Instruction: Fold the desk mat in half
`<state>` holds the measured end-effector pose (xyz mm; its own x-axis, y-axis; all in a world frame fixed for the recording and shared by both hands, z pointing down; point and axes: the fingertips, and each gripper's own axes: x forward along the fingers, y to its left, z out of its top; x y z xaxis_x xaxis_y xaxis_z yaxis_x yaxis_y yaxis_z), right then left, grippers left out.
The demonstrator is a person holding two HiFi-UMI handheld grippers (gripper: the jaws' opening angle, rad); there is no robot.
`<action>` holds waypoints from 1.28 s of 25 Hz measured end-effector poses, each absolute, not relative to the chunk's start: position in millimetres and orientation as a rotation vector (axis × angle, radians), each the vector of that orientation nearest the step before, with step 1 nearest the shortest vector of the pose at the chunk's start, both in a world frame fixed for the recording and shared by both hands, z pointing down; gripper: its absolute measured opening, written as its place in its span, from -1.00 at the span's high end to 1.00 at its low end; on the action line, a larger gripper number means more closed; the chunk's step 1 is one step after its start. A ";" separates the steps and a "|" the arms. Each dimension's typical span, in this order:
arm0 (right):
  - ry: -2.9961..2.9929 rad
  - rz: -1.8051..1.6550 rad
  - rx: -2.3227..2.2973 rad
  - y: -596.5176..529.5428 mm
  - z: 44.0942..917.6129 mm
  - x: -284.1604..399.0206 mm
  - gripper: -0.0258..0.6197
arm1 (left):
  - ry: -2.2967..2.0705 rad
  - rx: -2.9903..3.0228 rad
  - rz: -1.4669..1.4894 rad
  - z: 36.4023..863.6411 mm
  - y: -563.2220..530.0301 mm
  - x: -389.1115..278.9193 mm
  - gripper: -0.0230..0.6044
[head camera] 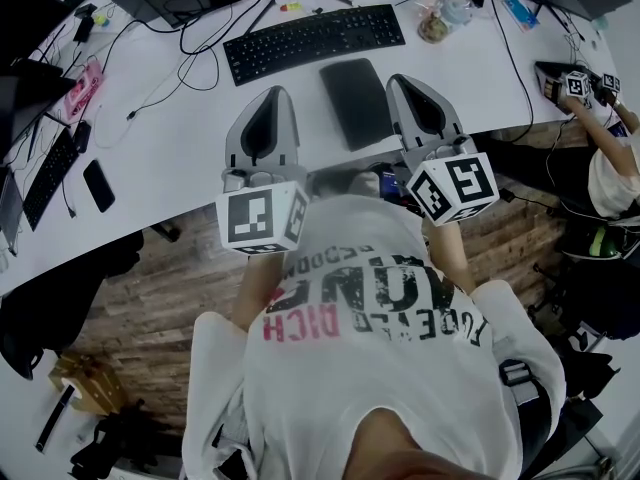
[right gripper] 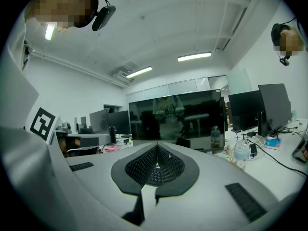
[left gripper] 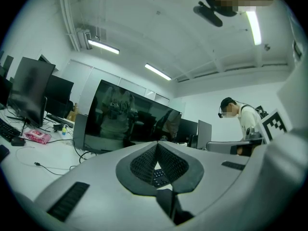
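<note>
On the white curved worktop (head camera: pixel 180 158), a dark grey rectangular desk mat (head camera: pixel 357 103) lies flat and unfolded. Its long axis runs away from the person, from near the front edge toward a black keyboard (head camera: pixel 313 41). It sits between the left hand-held gripper (head camera: pixel 274 93) and right hand-held gripper (head camera: pixel 401 80), both with jaws together and empty. Cables (head camera: pixel 190 38) trail over the worktop, and below it is a wood-plank floor (head camera: pixel 150 298).
</note>
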<state>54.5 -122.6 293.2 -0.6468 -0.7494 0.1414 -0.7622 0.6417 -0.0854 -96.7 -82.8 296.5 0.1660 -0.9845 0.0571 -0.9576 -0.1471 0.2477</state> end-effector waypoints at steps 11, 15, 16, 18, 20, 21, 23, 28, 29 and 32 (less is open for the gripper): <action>-2.760 0.208 1.295 -122.5 290.3 58.7 0.92 | -1.890 2.225 -0.174 292.1 -82.6 -96.8 0.92; -2.761 0.207 1.301 -123.3 289.1 61.4 0.92 | -1.886 2.229 -0.175 291.3 -83.5 -93.8 0.92; -2.761 0.207 1.301 -123.3 288.8 61.7 0.92 | -1.884 2.230 -0.175 291.3 -83.4 -92.8 0.92; -2.760 0.207 1.298 -122.8 288.6 62.0 0.92 | -1.881 2.231 -0.174 291.8 -83.0 -91.1 0.92; -2.759 0.209 1.297 -122.2 289.1 62.6 0.92 | -1.878 2.228 -0.174 292.6 -82.6 -90.1 0.92; -2.757 0.211 1.299 -122.0 289.5 63.2 0.92 | -1.876 2.227 -0.175 292.9 -82.6 -90.0 0.92; -2.755 0.213 1.306 -122.5 290.0 64.1 0.92 | -1.875 2.225 -0.176 293.4 -83.0 -90.4 0.92; -2.750 0.216 1.314 -123.7 291.1 66.3 0.92 | -1.876 2.217 -0.177 295.3 -83.6 -91.2 0.92; -2.750 0.217 1.316 -123.6 291.2 67.0 0.92 | -1.876 2.217 -0.177 295.4 -83.5 -90.6 0.92; -2.747 0.225 1.322 -122.9 292.4 68.7 0.92 | -1.873 2.216 -0.175 296.0 -82.9 -89.3 0.92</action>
<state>68.7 -122.9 292.4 -0.6232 -0.7695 0.1399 -0.7820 0.6159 -0.0956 -89.3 -82.9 296.0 0.1740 -0.9830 0.0594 -0.9551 -0.1538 0.2534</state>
